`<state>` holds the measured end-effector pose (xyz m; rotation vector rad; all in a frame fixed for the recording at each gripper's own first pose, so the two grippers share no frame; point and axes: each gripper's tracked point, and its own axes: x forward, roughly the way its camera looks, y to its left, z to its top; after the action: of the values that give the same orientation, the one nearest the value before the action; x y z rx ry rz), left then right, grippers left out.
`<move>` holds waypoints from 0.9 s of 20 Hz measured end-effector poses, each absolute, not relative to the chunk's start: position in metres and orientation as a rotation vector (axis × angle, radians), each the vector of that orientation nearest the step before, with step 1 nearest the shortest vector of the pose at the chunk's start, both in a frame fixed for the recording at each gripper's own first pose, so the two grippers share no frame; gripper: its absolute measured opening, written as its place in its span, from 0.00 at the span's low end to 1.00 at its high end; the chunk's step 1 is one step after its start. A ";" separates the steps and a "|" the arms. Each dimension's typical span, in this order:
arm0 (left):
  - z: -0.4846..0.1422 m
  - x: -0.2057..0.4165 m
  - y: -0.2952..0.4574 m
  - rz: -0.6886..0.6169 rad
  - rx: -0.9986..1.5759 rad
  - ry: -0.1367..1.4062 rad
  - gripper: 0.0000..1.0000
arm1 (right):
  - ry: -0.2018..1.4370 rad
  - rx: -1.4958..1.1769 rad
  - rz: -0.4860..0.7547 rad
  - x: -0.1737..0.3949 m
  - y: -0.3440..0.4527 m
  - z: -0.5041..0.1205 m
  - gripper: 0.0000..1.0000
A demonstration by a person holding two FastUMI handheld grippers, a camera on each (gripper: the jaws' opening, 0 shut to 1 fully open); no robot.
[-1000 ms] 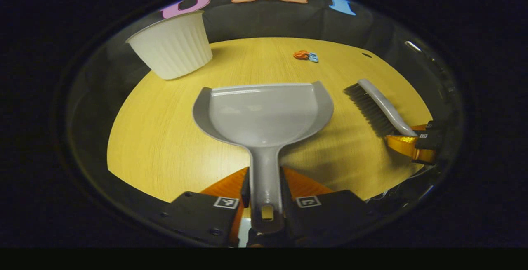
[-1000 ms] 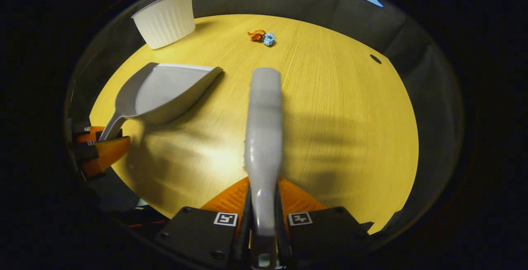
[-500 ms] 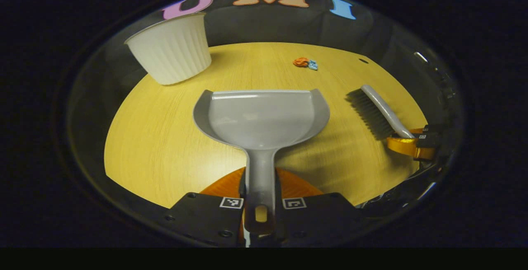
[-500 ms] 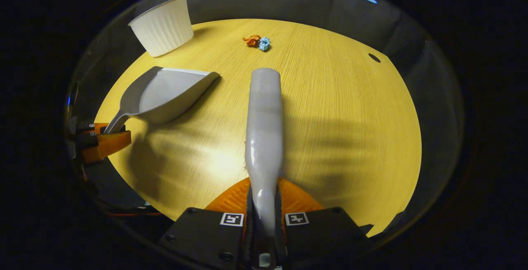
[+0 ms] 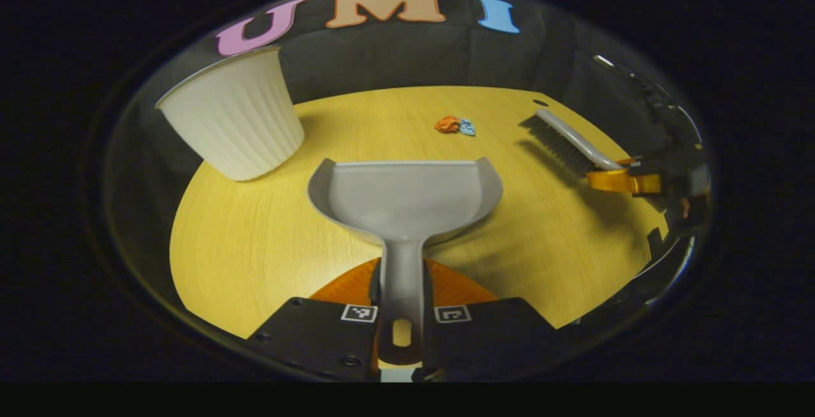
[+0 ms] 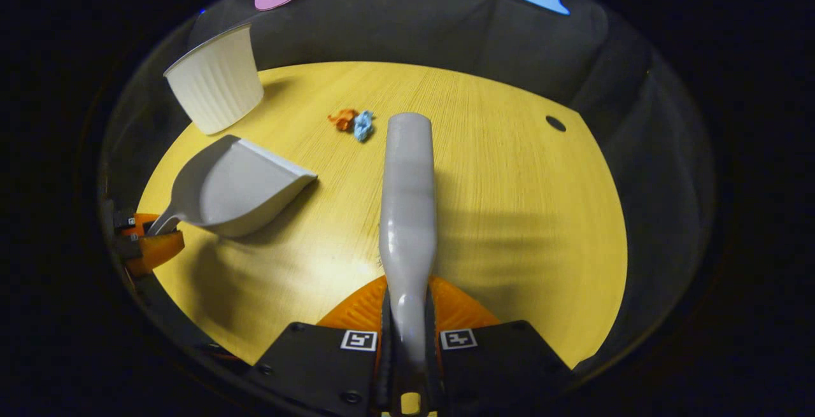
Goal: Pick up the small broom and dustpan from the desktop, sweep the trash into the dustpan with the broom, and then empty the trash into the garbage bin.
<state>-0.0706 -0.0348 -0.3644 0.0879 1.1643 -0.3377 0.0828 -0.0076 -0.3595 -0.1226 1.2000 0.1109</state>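
Left gripper [image 5: 401,305] is clamping both fingers on the dustpan [image 5: 404,199] by its handle, pan mouth pointing straight ahead of it. Right gripper [image 6: 407,340] is closing tight on the broom [image 6: 407,213] by its handle, head projecting forward. Trash [image 5: 454,125], an orange scrap and a blue scrap touching, is lying on the surface [image 5: 255,245] ahead of the pan mouth and slightly to its right; from the right gripper it is sitting just left of the broom tip. Garbage bin [image 5: 232,121] is standing ahead-left of the left gripper, near the pan's left corner. Judged risks: the scraps look light, so a fast stroke may be flicking them past the pan or off the surface's far edge; the pan lip looks raised off the surface, so scraps could be sliding under it if it is not lowered flat; the handle could be twisting in the fingers under bristle pressure. Against half a second ago: both grippers are sitting further forward, trash and bin appearing nearer; the broom tip, then well short of the scraps, is now level with them; both holds are unchanged.
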 end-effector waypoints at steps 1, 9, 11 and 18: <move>-0.364 -0.068 -0.035 -0.357 0.096 1.162 0.18 | 1.204 -0.152 0.111 0.100 -0.011 -0.361 0.22; -0.380 -0.046 -0.042 -0.480 0.154 1.153 0.17 | 1.219 -0.381 0.189 0.223 0.003 -0.378 0.22; -0.382 -0.047 -0.039 -0.492 0.159 1.161 0.17 | 1.248 -0.424 0.246 0.231 0.018 -0.385 0.20; -0.385 -0.045 -0.038 -0.515 0.162 1.145 0.17 | 1.215 -0.594 0.574 0.213 0.071 -0.382 0.22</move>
<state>-0.0448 -0.0377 -0.3854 0.1619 1.1452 -0.5151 0.2126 0.0714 -0.3819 -0.5936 1.2154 0.5738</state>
